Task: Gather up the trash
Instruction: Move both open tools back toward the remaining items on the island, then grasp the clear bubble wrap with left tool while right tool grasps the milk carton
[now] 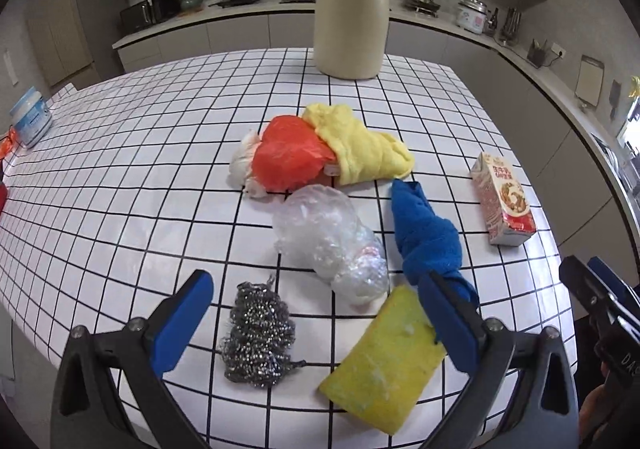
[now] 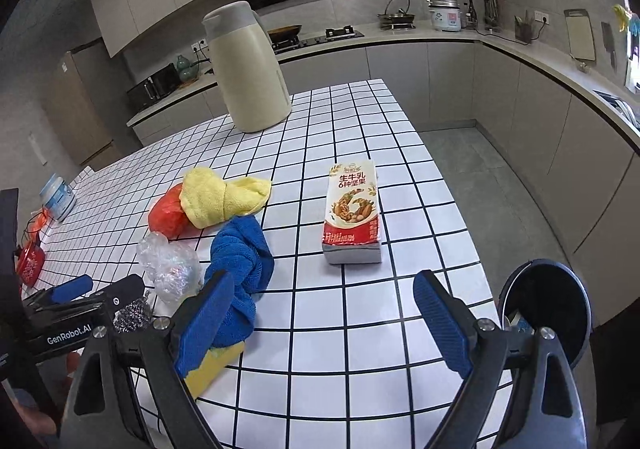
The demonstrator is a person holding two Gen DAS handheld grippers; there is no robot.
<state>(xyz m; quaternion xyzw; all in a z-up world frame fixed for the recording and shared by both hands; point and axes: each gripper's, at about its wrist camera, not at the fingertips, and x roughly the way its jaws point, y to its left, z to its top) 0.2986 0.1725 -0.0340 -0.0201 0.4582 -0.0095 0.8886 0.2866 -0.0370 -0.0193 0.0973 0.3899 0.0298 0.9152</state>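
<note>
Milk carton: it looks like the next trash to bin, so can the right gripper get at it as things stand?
Probably yes. The right gripper has its jaws open facing the milk carton, with only bare tiled table between them; the blue cloth lies off to the left.

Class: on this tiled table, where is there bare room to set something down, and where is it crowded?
Bare tiles lie between the carton and the right gripper, and left of the bags toward the tub. Crowded: cloths, bags, scourer and sponge cluster mid-table.

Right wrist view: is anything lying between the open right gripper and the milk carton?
No. Between the right gripper and the milk carton the right wrist view shows only bare tiled table.
</note>
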